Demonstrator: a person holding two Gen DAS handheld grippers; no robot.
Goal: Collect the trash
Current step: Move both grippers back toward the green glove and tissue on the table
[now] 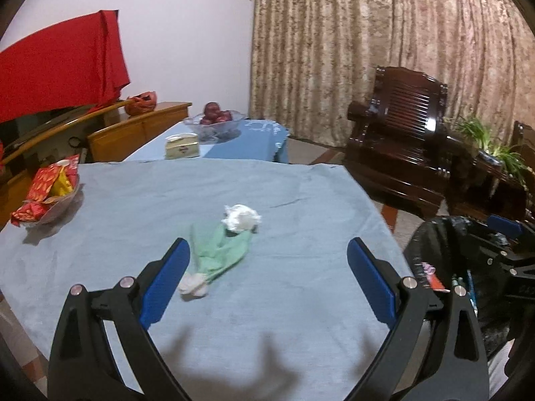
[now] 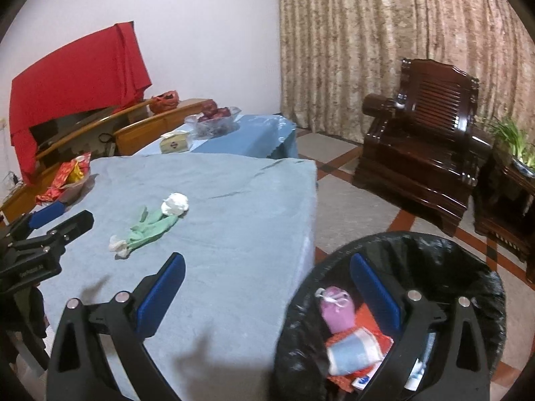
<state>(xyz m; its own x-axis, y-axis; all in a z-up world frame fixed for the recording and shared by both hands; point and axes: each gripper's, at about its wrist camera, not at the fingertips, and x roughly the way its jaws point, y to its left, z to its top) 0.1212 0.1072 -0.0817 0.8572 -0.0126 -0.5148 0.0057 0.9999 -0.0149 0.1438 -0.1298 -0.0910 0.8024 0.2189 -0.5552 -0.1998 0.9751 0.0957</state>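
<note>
A crumpled white tissue (image 1: 241, 218) lies mid-table on the blue cloth, touching a green wrapper (image 1: 219, 252) with a small white scrap (image 1: 193, 284) at its near end. My left gripper (image 1: 267, 260) is open and empty, just short of this trash. The same pieces show in the right wrist view: tissue (image 2: 174, 204), green wrapper (image 2: 152, 229). My right gripper (image 2: 267, 267) is open and empty, straddling the table's right edge and the black-lined trash bin (image 2: 468, 267), which holds a pink pouch (image 2: 336, 309) and other trash.
A bowl of red snack packets (image 1: 50, 190) sits at the table's left edge. A tissue box (image 1: 182, 146) and fruit bowl (image 1: 215, 121) stand on the far table. A dark wooden armchair (image 2: 424, 140) stands right of the bin, across tiled floor.
</note>
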